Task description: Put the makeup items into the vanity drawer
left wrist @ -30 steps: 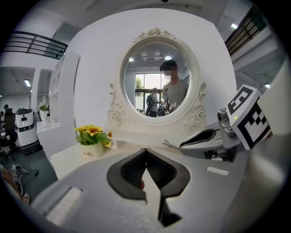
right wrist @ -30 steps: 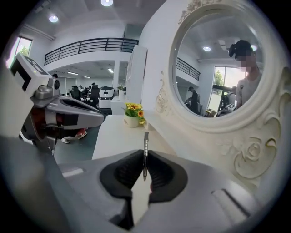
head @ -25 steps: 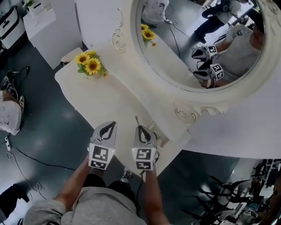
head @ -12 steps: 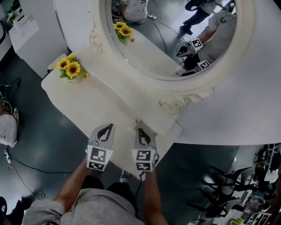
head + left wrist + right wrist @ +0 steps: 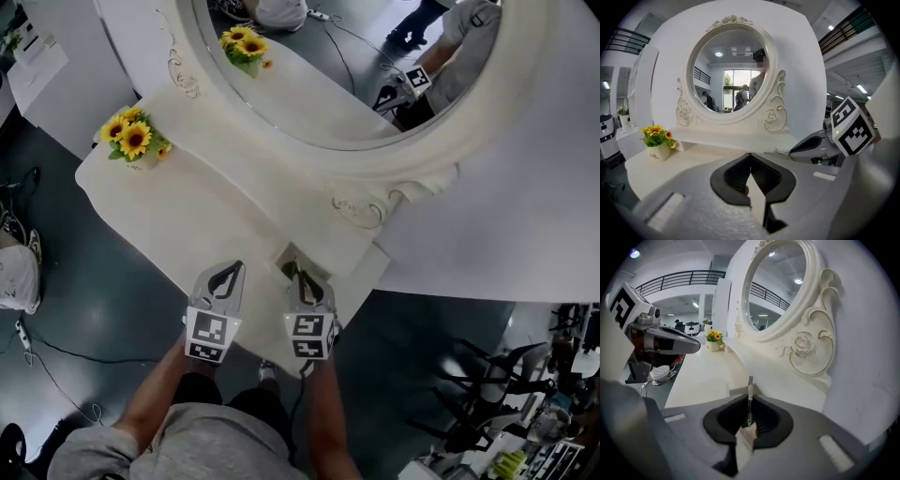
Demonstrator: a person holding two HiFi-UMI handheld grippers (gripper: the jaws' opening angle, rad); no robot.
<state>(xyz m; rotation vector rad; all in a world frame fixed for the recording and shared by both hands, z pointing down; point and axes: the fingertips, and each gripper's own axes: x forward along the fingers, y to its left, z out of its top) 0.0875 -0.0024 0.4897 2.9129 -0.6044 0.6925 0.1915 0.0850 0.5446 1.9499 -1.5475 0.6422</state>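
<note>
My right gripper (image 5: pixel 302 278) (image 5: pixel 750 398) is shut on a thin metallic makeup stick (image 5: pixel 750 383) that pokes forward past the jaw tips. In the head view the stick's tip (image 5: pixel 290 269) hangs over a small grey-lined recess (image 5: pixel 304 259) (image 5: pixel 735 391) in the cream vanity top (image 5: pixel 206 225), near its right end. Whether this recess is the drawer I cannot tell. My left gripper (image 5: pixel 223 279) (image 5: pixel 750 154) is beside the right one, shut, with nothing between its jaws. Each gripper shows in the other's view: the right gripper (image 5: pixel 811 146) and the left gripper (image 5: pixel 675 344).
A small pot of sunflowers (image 5: pixel 131 141) (image 5: pixel 657 140) stands at the vanity's far left. The round carved mirror (image 5: pixel 328 75) rises behind the top and reflects a person with both grippers. On the dark floor lie cables and a white bag (image 5: pixel 19 272); black racks (image 5: pixel 487 375) stand at the right.
The head view has swung, so the vanity's right end now lies under the grippers. Both grippers keep their spacing and stay shut. The stick's tip now sits over the small recess.
</note>
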